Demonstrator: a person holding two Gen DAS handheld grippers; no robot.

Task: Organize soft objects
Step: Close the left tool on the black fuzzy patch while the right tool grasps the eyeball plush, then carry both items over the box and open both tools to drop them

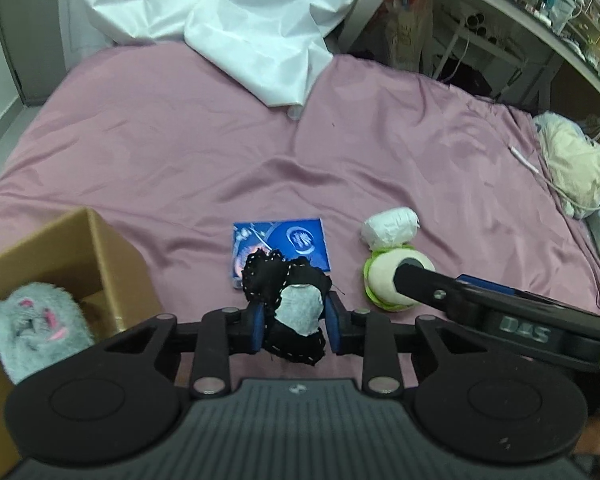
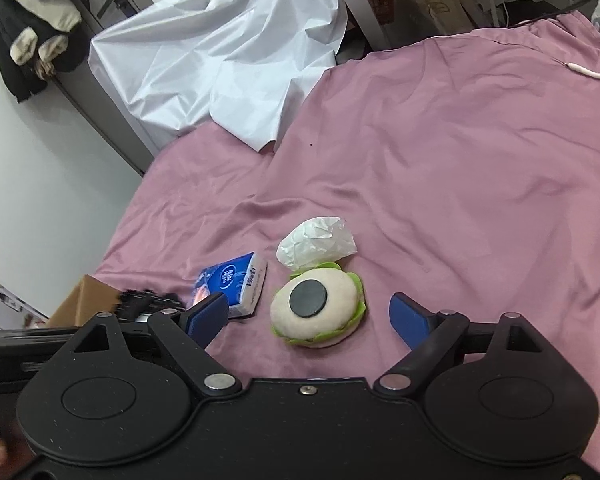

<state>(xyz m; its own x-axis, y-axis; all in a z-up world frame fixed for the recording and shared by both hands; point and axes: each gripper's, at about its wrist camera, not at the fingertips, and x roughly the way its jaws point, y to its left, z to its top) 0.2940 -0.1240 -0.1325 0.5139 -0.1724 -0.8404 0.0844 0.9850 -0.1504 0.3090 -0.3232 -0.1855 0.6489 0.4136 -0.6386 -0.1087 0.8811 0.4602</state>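
Observation:
My left gripper (image 1: 294,322) is shut on a black cloth toy with white stitching and a grey patch (image 1: 292,304), held above the pink bed sheet (image 1: 220,152). A brown cardboard box (image 1: 80,264) at the left holds a grey fluffy toy (image 1: 36,326). A blue tissue pack (image 1: 292,240) lies just beyond the held toy. A green and cream round plush with a black disc (image 2: 318,308) lies on the sheet, with a crumpled white bag (image 2: 316,246) behind it. My right gripper (image 2: 308,320) is open, its pads either side of the round plush, and its arm shows in the left wrist view (image 1: 500,304).
A white plastic sheet (image 2: 228,60) is heaped at the far side of the bed. A cream bundle (image 1: 572,168) and a white cable (image 1: 524,158) lie at the right edge. White shelves (image 1: 500,20) stand beyond the bed. Dark clothes (image 2: 32,28) hang on the left wall.

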